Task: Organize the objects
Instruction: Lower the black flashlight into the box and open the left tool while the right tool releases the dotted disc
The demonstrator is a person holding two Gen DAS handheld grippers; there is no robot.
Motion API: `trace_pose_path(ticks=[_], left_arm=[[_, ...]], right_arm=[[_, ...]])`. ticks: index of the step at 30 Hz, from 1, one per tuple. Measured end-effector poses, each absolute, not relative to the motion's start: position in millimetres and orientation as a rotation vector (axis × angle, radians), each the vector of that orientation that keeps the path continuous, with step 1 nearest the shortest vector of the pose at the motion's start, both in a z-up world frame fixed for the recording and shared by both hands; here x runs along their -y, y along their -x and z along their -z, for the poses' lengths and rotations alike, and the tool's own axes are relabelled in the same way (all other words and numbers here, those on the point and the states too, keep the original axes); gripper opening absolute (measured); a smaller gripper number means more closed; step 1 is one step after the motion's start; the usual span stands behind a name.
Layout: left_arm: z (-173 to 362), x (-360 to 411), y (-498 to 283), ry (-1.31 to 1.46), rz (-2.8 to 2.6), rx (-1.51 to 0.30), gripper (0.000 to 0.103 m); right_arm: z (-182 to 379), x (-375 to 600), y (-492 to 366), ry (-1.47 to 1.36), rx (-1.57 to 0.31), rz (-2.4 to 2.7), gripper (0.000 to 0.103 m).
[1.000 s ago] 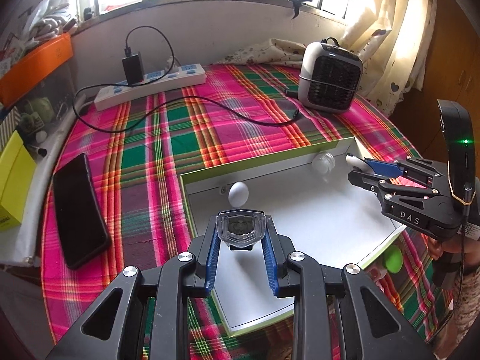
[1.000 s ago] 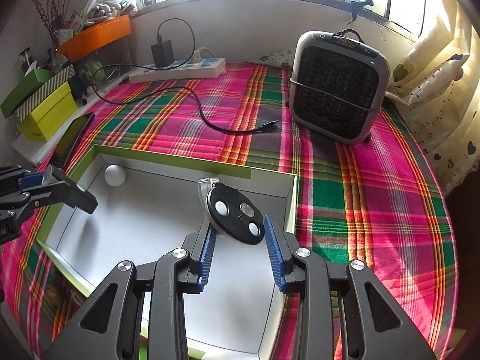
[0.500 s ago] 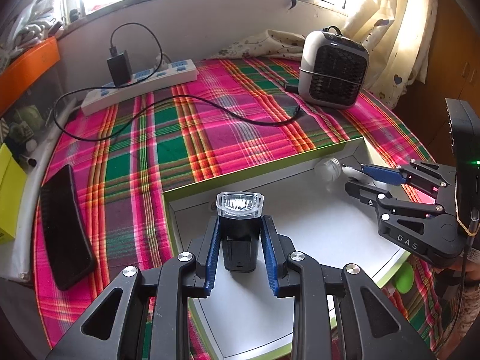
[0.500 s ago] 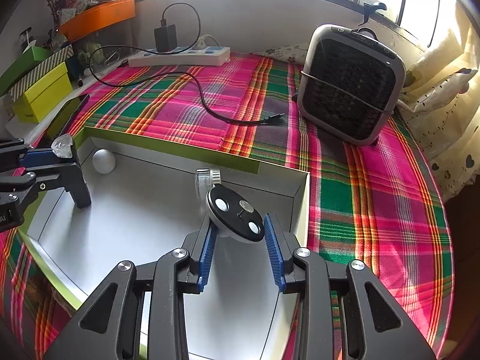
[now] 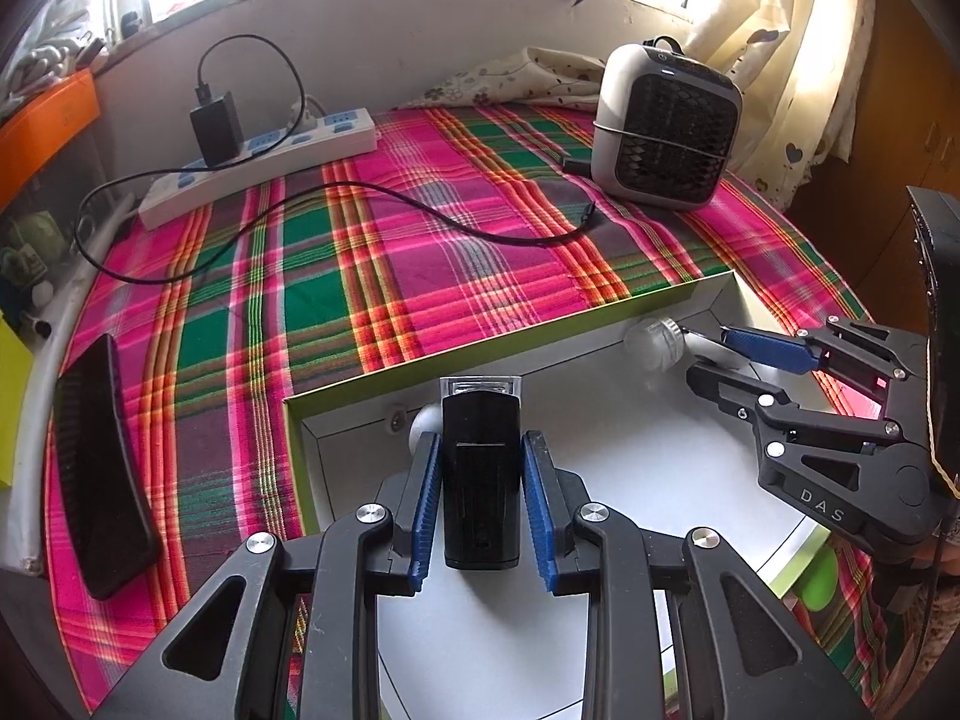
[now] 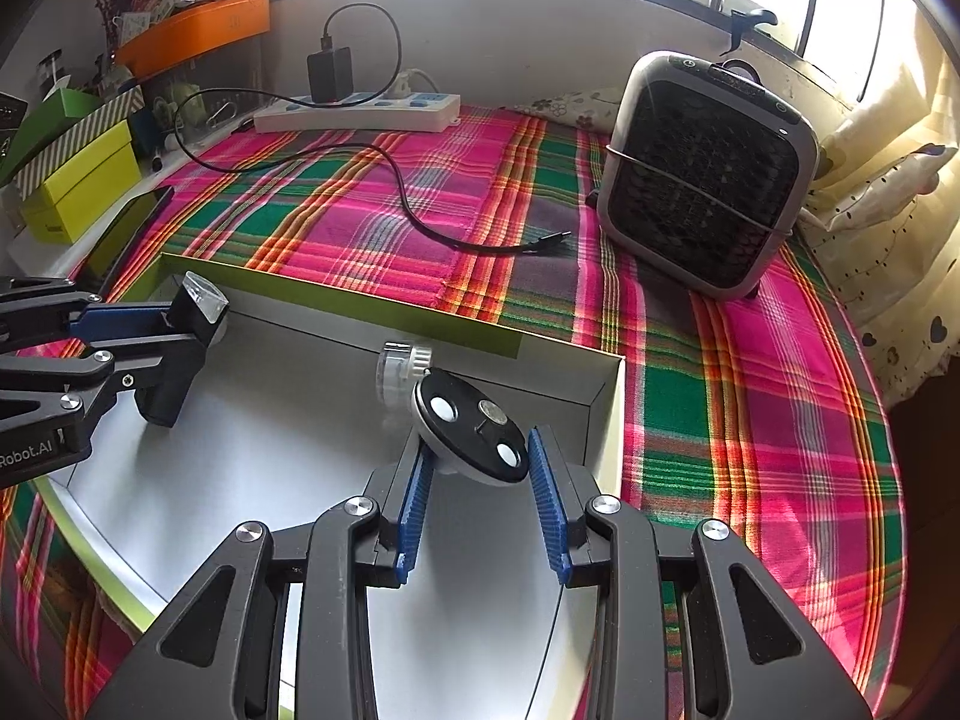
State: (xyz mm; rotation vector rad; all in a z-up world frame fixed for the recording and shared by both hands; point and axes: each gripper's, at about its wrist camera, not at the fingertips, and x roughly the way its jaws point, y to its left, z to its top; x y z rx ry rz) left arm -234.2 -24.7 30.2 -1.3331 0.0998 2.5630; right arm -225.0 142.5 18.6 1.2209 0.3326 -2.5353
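While both loads hang inside box [image 5: 600, 324] walls, floor bare.

Black lamp [image 5: 480, 468] in left tool [image 5: 480, 480]

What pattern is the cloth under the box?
Pink, green and orange plaid cloth, clearest in the left wrist view.

Box [image 5: 600, 324]: white floor mostly bare and passable in the middle; a white ball [image 5: 423, 423] and a clear bottle [image 5: 651, 339] lie against its far wall. Plaid cloth [image 5: 420, 252] beyond: broad open centre, crossed by a black cable [image 5: 420, 210]. Edge obstacles: power strip [image 5: 264, 156], fan heater [image 5: 663, 126], phone [image 5: 99, 468].
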Motion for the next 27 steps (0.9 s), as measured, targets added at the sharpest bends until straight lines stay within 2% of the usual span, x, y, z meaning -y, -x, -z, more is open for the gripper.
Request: trace_pose_path(ticks=[27], left_arm=[[-23.0,21.5,237.5,1.369,-2.551,-0.096,0.025]], right_arm=[[-16.6,-141.7,224.9,-1.224,-0.316,2.553,0.034]])
